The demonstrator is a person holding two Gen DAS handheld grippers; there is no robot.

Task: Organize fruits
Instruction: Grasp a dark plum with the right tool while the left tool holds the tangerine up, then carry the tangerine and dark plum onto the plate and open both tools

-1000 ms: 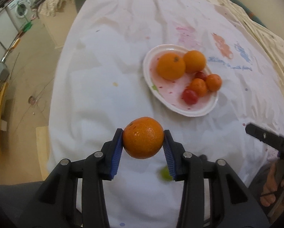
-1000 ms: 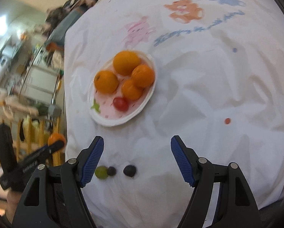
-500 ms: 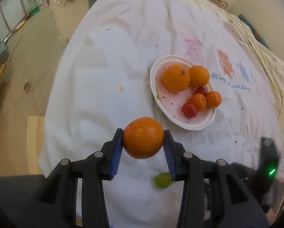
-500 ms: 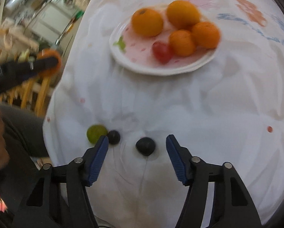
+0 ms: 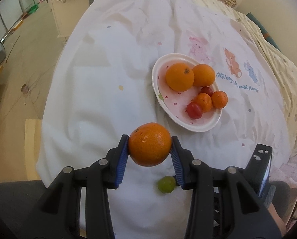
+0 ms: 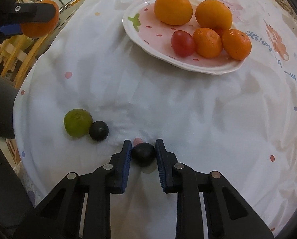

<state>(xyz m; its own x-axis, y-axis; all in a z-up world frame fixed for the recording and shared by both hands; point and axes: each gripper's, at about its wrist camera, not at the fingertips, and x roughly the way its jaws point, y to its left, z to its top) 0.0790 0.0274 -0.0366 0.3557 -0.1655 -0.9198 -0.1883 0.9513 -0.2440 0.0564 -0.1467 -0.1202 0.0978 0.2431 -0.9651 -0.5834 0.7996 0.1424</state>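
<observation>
My left gripper (image 5: 150, 145) is shut on an orange (image 5: 149, 144) and holds it above the table, short of the plate; it also shows in the right wrist view (image 6: 40, 20). The white plate (image 5: 155, 79), also in the right wrist view (image 6: 128, 23), holds several oranges and red tomatoes. My right gripper (image 6: 143, 153) is low on the cloth, its pads closed around a dark round fruit (image 6: 143, 154). A green fruit (image 6: 78, 123) and a second dark fruit (image 6: 98, 131) lie touching, to its left. The green fruit also shows under the left gripper (image 5: 166, 184).
A white cloth with cartoon prints (image 5: 108, 79) covers the round table. The table edge falls off to the floor on the left (image 5: 19, 69). Wooden chair parts (image 6: 19, 51) stand beyond the edge. The right gripper's body (image 5: 261, 165) shows at the lower right.
My right gripper has dropped toward the cloth and closed from wide open onto the dark fruit. My left gripper keeps the orange and has drifted slightly toward the plate.
</observation>
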